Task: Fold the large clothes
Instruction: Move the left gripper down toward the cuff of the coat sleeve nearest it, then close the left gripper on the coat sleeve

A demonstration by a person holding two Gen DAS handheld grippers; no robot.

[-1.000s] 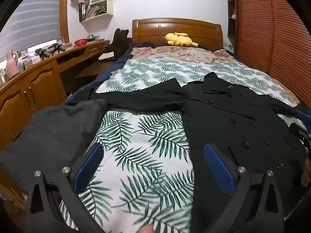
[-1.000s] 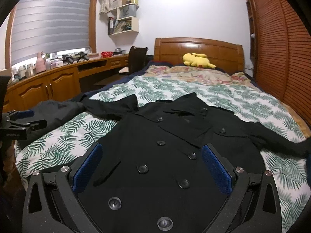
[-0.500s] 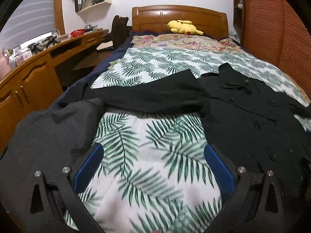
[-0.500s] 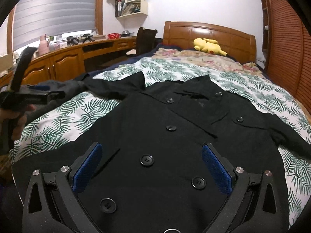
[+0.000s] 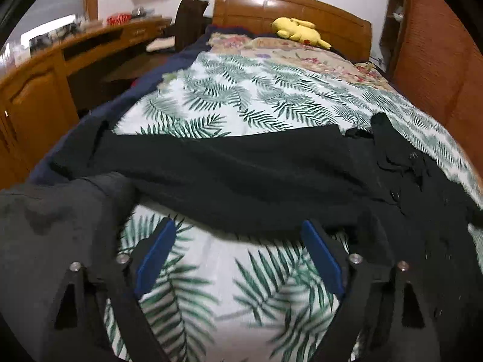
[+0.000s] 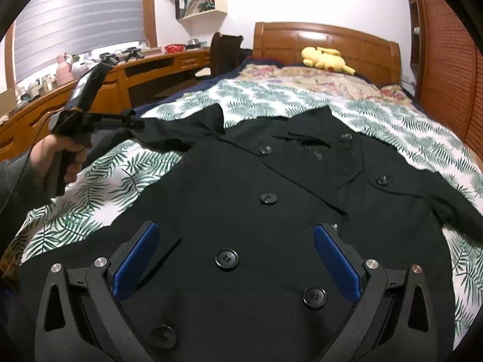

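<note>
Hand-held gripper (image 6: 235,259) over buttoned black coat (image 6: 271,181).

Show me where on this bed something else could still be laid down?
Bare leaf-print cover lies between the black coat and the floral pillows. A smaller patch sits under the coat's outstretched sleeve, beside the grey garment. The coat crowds the rest.

Black double-breasted coat (image 6: 271,211), spread flat and front-up on the bed, buttons and lapels showing. Its body lies directly beneath and ahead of the right gripper (image 6: 235,259). One sleeve (image 5: 241,175) stretches sideways, lying just ahead of the left gripper (image 5: 238,256).
</note>
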